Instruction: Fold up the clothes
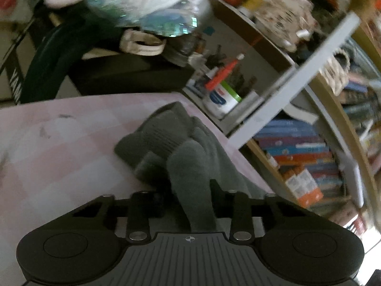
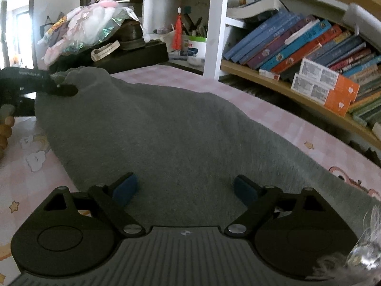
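Left tongs (image 1: pixel 188 190) pinched on a bunched fold of the grey garment (image 2: pixel 166 131) at the desk's (image 2: pixel 35 166) far edge, right tongs (image 2: pixel 185 188) gaping unloaded above near hem; hem should be gripped squarely before lifting.

Right gripper (image 2: pixel 185 188) open over grey garment (image 2: pixel 166 128) on pink tablecloth (image 2: pixel 273 112); bookshelf (image 2: pixel 309 54) behind.
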